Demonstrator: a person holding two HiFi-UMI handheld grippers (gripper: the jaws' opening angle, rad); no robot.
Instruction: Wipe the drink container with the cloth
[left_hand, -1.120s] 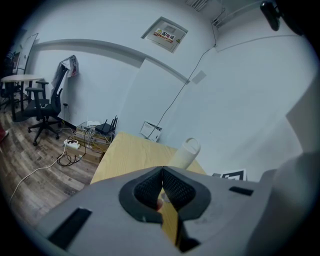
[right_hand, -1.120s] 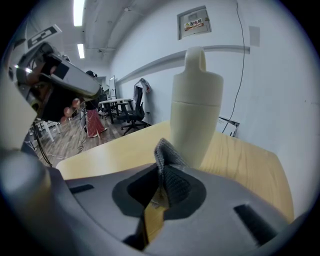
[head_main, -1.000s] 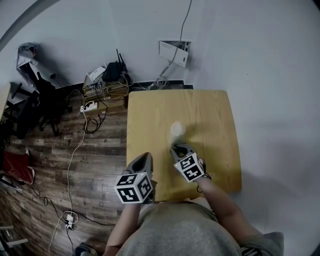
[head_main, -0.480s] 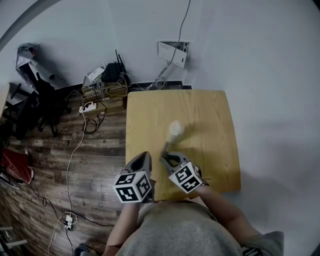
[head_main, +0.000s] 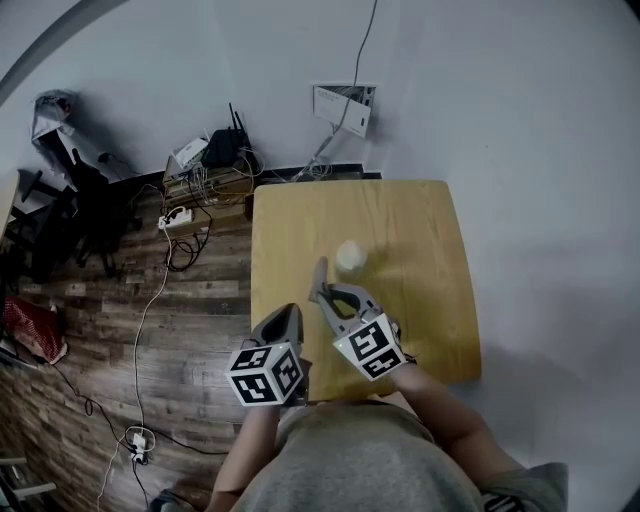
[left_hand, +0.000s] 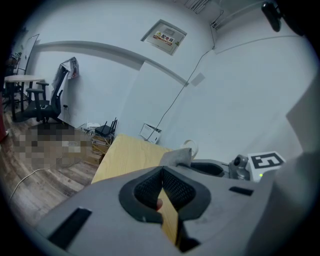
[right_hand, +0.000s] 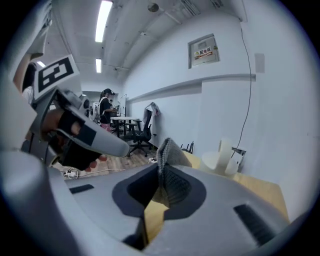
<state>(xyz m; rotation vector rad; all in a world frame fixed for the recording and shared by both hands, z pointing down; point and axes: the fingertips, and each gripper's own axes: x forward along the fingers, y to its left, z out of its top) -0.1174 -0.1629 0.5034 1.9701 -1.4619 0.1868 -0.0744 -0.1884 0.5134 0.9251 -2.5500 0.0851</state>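
Square pale-wood table (head_main: 425, 225) beneath both grippers. Right gripper (right_hand: 162, 175) clenched on grey knitted cloth (right_hand: 168, 150), fold standing past jaw tips. Left gripper (left_hand: 161, 187) closed empty, ribbed pads together, just left of right one. White rounded drink container (head_main: 349, 256) upright ahead of right gripper, apart from cloth. Wall sign (right_hand: 203, 51) print unreadable.

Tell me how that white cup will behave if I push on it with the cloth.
The white cup stands free on the smooth wooden table, the shut left tongs well short of it, so a sideways wipe will probably slide it. It looks small, likely light, and could tip if pushed near the rim.
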